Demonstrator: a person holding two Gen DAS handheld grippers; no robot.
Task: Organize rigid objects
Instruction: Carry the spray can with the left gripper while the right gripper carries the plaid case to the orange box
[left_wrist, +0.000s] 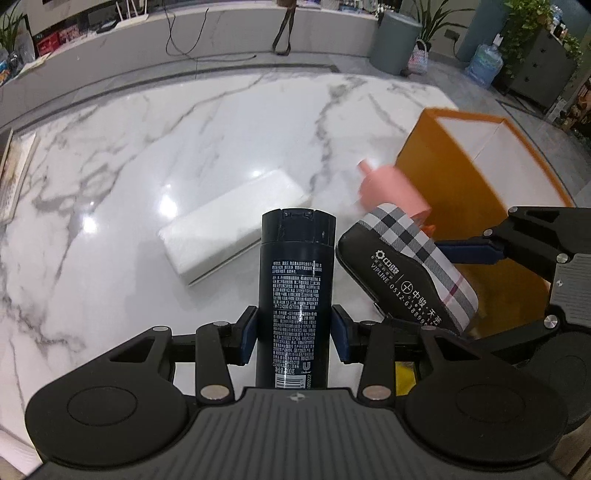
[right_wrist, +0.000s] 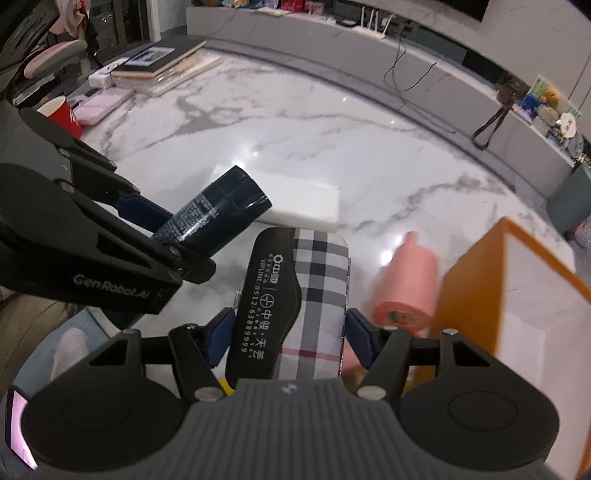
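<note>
Glossy dark bottle (left_wrist: 295, 291) clamped mid-body by left gripper (left_wrist: 294, 334): rigid, slippery. Right gripper (right_wrist: 287, 339) grips stiff plaid case (right_wrist: 295, 299) by long edges, near orange box (right_wrist: 517, 295) at table's (left_wrist: 184, 129) right edge.

A: How many containers appeared on the desk (left_wrist: 221, 122)?
B: One dark bottle (left_wrist: 295, 291), one plaid case (left_wrist: 410, 266), one pink bottle (left_wrist: 391, 188).
A: And boxes?
B: One orange box (left_wrist: 447, 173) and one white pack (left_wrist: 236, 225).
A: Hand-held grippers?
B: Two: left hand-held gripper (left_wrist: 294, 332), right hand-held gripper (right_wrist: 288, 332). One red cup (right_wrist: 62, 114) stood behind.
</note>
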